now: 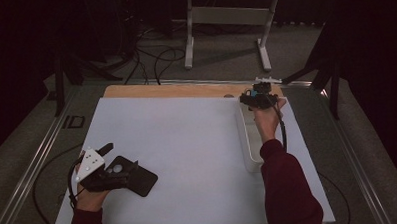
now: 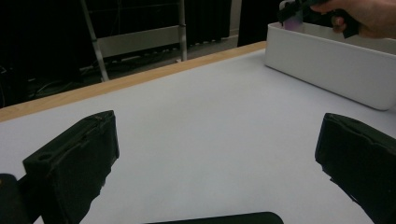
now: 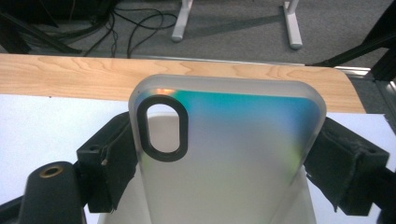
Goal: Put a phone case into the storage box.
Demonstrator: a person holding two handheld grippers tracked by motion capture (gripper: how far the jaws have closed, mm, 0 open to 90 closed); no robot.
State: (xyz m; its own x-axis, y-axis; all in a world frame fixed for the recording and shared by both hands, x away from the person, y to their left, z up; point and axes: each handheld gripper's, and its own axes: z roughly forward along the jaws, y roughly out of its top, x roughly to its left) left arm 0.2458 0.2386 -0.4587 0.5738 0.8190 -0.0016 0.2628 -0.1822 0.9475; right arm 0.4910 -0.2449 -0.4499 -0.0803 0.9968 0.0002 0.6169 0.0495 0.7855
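Observation:
A translucent phone case (image 3: pixel 233 154) with an iridescent blue-green sheen and a black-ringed camera hole stands between the jaws of my right gripper (image 3: pixel 224 161), whose pads press on its two long edges. In the high view that right gripper (image 1: pixel 258 97) hovers over the far end of a long white bin (image 1: pixel 245 140) at the table's right. My left gripper (image 1: pixel 121 157) rests low at the front left, jaws wide apart, just over a flat black phone-like slab (image 1: pixel 141 180). In the left gripper view the left gripper (image 2: pixel 219 140) holds nothing, and the slab's edge (image 2: pixel 224 218) shows below.
The white bin (image 2: pixel 327 65) stands on a white sheet (image 1: pixel 177 142) covering most of the table. A bare wooden strip (image 1: pixel 175 90) runs along the far edge. Beyond it are a metal stand (image 1: pixel 223 21) and cables on the carpet.

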